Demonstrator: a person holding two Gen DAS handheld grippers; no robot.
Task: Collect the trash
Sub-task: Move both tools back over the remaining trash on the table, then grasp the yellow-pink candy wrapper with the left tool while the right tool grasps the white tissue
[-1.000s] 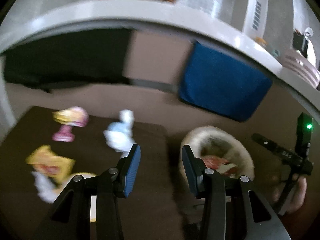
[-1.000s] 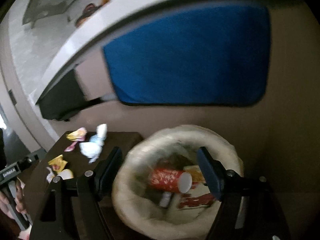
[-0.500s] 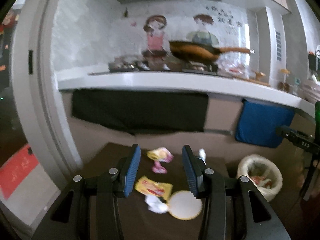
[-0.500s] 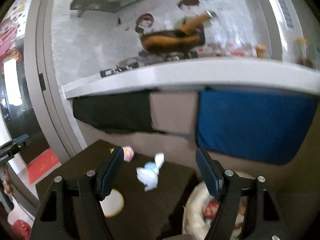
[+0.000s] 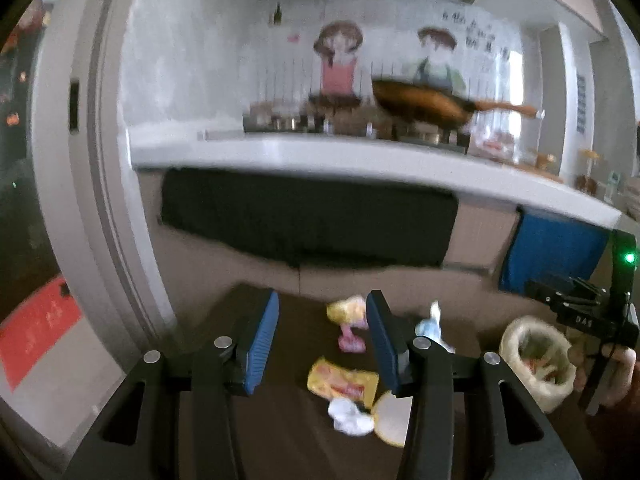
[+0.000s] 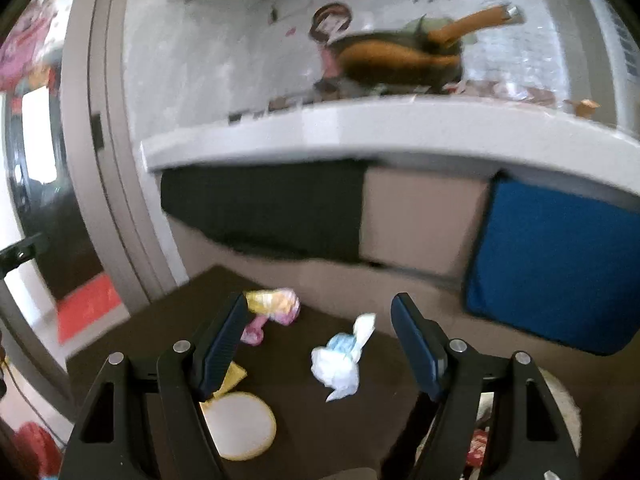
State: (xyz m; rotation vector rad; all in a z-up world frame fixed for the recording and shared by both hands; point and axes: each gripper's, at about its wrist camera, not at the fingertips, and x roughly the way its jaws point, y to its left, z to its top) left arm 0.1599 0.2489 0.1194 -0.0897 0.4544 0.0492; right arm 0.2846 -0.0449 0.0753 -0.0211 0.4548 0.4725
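Both views are swung away from the basket and back over the dark tabletop (image 6: 168,320) since a second ago, when the right tongs were held directly above the basket's mouth. From this it is judged that one drop is finished and the next piece is being sought.

Nearest, the left tongs (image 5: 322,336) are seen partly spread and empty, their jaws having just been opened a little with nothing between them. The right tongs (image 6: 320,340) are spread wide and empty too, their jaws having just been narrowed slightly; nothing is pinched.

Just beyond them the remaining trash is laid out on the tabletop: a round pale disc (image 6: 240,426), a yellow packet (image 5: 342,382) with a white crumpled scrap (image 5: 350,420) touching its near edge, a white-and-blue crumpled tissue (image 6: 340,360) framed between the right jaws, and farther back a pink-and-yellow wrapper (image 6: 276,306). None of it is touched.

Off the tabletop's right side the woven basket (image 5: 534,356) is seen, already holding red-printed litter. Behind everything a white kitchen counter is seen with a black cloth (image 5: 308,216) and a blue cloth (image 6: 556,268) hung below it.
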